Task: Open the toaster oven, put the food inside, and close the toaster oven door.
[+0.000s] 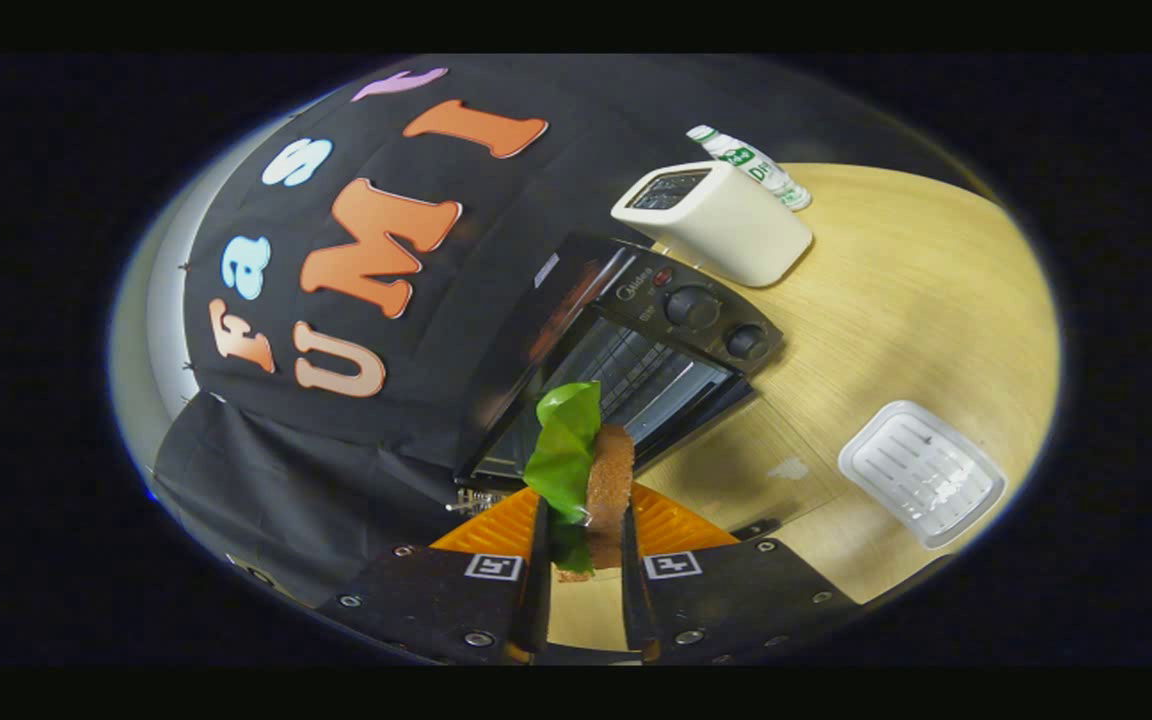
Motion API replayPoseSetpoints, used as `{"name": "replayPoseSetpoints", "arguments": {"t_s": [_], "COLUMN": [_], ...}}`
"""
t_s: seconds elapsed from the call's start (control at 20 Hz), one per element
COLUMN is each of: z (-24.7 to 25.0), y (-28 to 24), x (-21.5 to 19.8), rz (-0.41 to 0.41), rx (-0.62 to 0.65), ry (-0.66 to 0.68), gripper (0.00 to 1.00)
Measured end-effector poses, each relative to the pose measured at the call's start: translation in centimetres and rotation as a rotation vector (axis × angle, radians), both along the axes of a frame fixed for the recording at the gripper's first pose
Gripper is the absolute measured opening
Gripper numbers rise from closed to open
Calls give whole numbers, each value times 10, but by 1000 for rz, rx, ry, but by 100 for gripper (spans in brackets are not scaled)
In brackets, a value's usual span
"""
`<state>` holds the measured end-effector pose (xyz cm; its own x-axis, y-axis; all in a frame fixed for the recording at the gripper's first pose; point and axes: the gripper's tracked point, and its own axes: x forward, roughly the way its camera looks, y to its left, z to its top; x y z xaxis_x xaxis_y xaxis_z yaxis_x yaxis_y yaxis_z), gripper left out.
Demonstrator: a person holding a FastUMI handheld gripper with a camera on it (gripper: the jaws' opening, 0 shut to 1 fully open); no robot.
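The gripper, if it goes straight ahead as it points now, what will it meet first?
Most likely the toaster oven. The gripper is shut on the food, which points at the oven's front just beyond. The door looks open, so the food may enter the cavity, but depth is unclear.

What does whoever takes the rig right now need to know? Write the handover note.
Gripper: jaws shut on the food, a brown slice with a green leaf, held upright between them.
Toaster oven: just beyond the food on the wooden table, door apparently open, rack showing inside.
Nearby: white toaster and a bottle behind the oven, empty white tray off to the side.
Done: door opened, food picked up.
Left: place food on the rack, release, back out, close the door.
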<state>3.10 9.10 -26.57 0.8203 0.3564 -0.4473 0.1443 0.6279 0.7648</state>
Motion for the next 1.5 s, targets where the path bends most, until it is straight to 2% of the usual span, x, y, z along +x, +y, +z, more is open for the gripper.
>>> {"name": "replayPoseSetpoints", "arguments": {"t_s": [0.3,0.45,0.6,0.8,1.0,1.2,1.25,1.3,1.4,1.45,1.5], "z": [-25,-38,-40,-48,-50,-59,-63,-65,-71,-74,-73], "y": [15,14,21,28,31,33,31,33,36,36,36], "x": [51,76,98,113,121,122,119,119,118,117,113], "rz": [-180,-263,-323,-377,-465,-499,-500,-492,-484,-480,-472], "rx": [109,111,167,187,190,114,87,83,88,83,73], "ry": [-42,-39,-42,-19,6,72,91,98,130,145,145], "gripper": [30,30,30,30,31,43,51,55,69,83,87]}}
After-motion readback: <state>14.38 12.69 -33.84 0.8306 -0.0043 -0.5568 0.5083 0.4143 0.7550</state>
